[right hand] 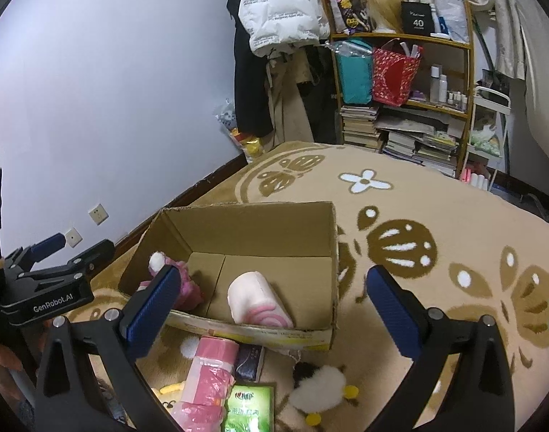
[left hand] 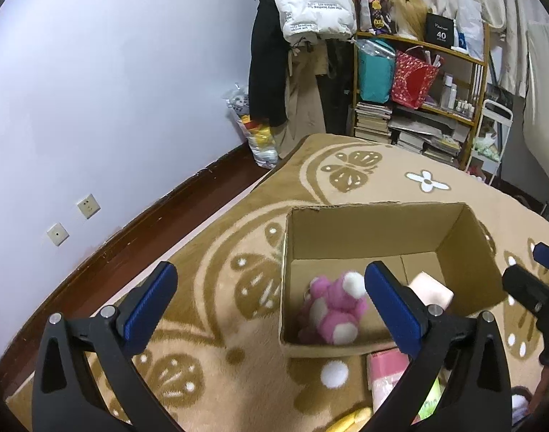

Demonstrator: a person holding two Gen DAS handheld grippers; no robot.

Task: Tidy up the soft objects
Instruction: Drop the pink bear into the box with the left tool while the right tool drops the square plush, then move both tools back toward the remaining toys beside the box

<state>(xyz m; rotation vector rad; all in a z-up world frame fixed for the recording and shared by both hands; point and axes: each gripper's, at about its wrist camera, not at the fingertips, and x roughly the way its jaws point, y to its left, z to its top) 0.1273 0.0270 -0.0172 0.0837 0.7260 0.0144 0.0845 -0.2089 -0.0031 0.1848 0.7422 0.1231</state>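
Inside the cardboard box lie a pink plush toy and a rolled pink towel. We hold both tools spread and empty, left tool, right tool. Next, likely the fluffy white toy at 6 o'clock needs grasping.

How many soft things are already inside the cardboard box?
2: a pink plush toy at the left end of the box, and a rolled pink-and-white towel near the middle. Nothing else shows, though the near wall hides some floor.

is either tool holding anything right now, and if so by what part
Nothing is held. The left tool and right tool are both open and empty above the cardboard box.
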